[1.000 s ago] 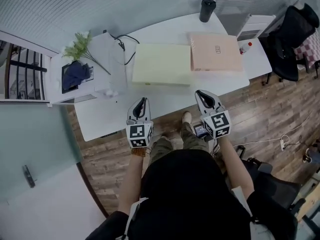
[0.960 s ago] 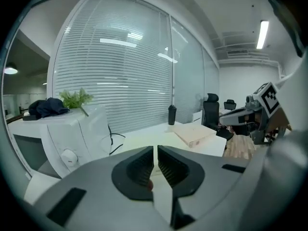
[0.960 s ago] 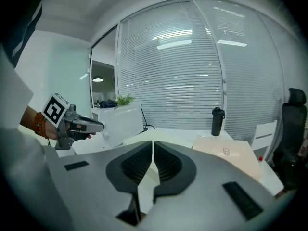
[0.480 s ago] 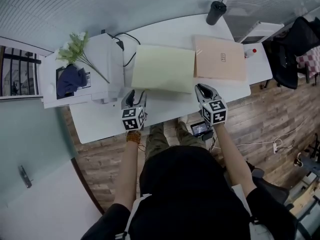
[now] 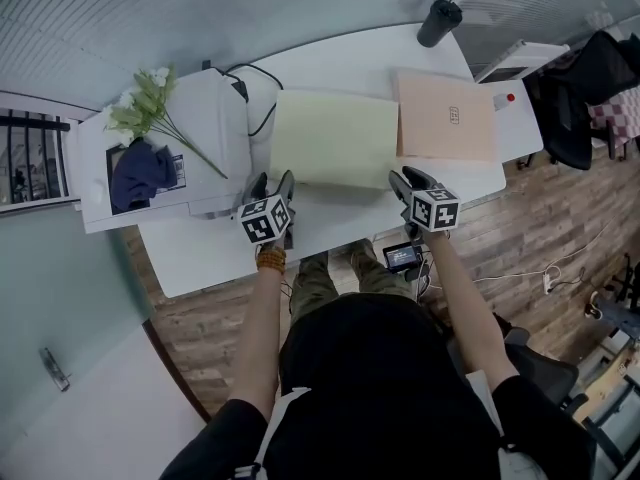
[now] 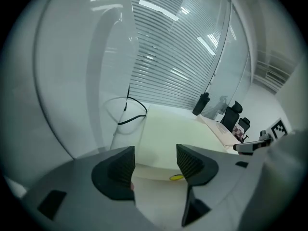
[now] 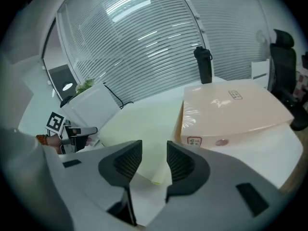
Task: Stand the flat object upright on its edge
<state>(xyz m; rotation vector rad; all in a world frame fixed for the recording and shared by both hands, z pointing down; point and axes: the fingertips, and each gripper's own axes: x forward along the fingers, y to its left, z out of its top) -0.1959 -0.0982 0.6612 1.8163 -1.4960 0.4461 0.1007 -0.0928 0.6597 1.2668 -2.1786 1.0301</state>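
Note:
A pale yellow flat box (image 5: 335,138) lies flat in the middle of the white table (image 5: 210,248), with a pink flat box (image 5: 447,118) lying beside it on the right. My left gripper (image 5: 273,184) is at the yellow box's near left corner and my right gripper (image 5: 408,180) at its near right corner. In the left gripper view the left gripper (image 6: 154,162) is opening, the yellow box's (image 6: 168,136) near edge just ahead of the pads, untouched. In the right gripper view the right gripper (image 7: 153,159) is opening too, the yellow box's (image 7: 144,129) corner ahead and the pink box (image 7: 231,109) to the right.
A white machine (image 5: 190,118) with a bunch of flowers (image 5: 150,93) stands at the table's left, a black cable (image 5: 255,78) behind it. A black bottle (image 5: 441,20) stands at the far right corner. A black chair (image 5: 585,78) and a white cabinet (image 5: 520,93) are beyond the right end.
Both grippers moved forward from the table's front edge to the yellow box's near corners. Their jaws were shut and now stand apart.

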